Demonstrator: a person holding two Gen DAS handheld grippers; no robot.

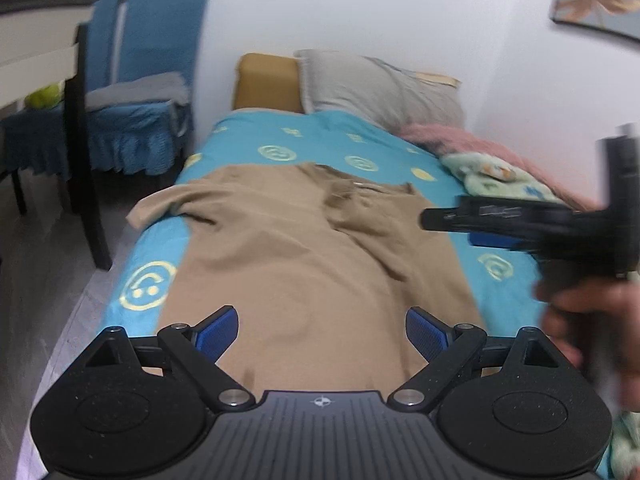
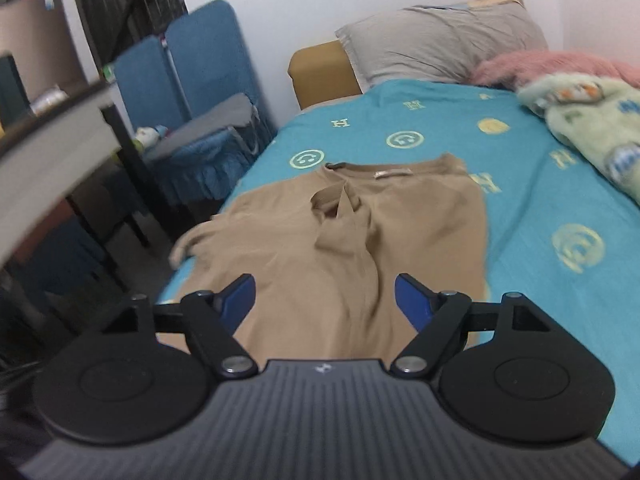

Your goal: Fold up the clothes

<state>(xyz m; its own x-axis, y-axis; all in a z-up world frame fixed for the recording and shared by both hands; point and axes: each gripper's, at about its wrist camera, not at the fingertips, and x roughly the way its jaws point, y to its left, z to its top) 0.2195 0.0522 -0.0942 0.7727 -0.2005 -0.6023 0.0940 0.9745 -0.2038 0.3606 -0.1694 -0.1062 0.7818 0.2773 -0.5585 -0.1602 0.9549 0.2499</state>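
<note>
Shirt (image 1: 288,248), a tan one, lay spread out on the bed (image 1: 156,256). Its neck end pointed at the pillows, and its bottom edge was close to both cameras. One sleeve (image 1: 154,204) hung over the left side of the bed. The other side of the shirt was folded in over the middle, with bumps and wrinkles.

On the far left stood part of a white table with dark legs (image 1: 86,152). Next to it were two blue chairs (image 1: 160,40). A gray cloth (image 1: 140,88) was lying on one seat. Something green (image 1: 44,96) sat on the other seat, too blurry to name.

The left gripper (image 1: 322,332) was low over the bottom of the shirt. Its blue fingers (image 1: 218,332) were wide apart and held nothing.

At the head of the bed were a brown cushion (image 1: 266,80) and a gray pillow (image 1: 380,88). The sheet was bright blue with yellow smiley faces (image 1: 146,284).

The right gripper (image 2: 325,300) was also over the shirt. Its jaws were wide apart too, with nothing between them. In the left camera it showed from the side, dark and blurry, with a hand (image 1: 588,328) holding it.

On the far right were a fluffy pink blanket (image 2: 552,64) and a light green blanket with pictures (image 2: 592,120), bunched along the wall side of the bed.
</note>
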